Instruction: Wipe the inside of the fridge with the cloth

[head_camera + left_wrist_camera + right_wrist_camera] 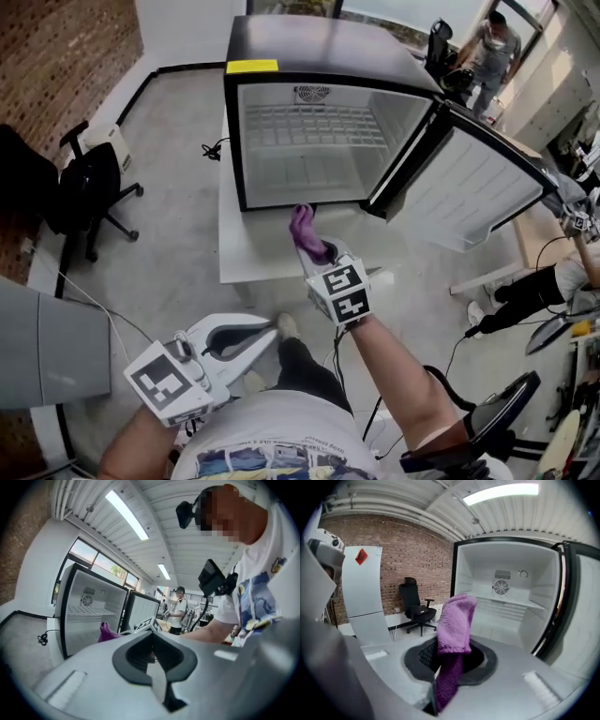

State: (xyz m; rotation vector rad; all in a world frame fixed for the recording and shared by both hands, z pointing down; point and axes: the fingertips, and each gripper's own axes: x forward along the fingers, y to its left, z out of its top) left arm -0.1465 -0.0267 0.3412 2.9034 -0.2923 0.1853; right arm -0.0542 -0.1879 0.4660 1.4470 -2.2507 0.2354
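My right gripper (323, 255) holds the purple cloth (305, 230) tight in its jaws over the counter (253, 253) edge before the open fridge (234, 141), my left gripper (270, 335) has its jaws closed on nothing, so I think all the wiping is still left.

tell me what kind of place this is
Likely a lab or workshop office, not a kitchen: the fridge stands open on a low white platform on a bare floor, an office chair sits by a brick wall, and a cable trails loose.
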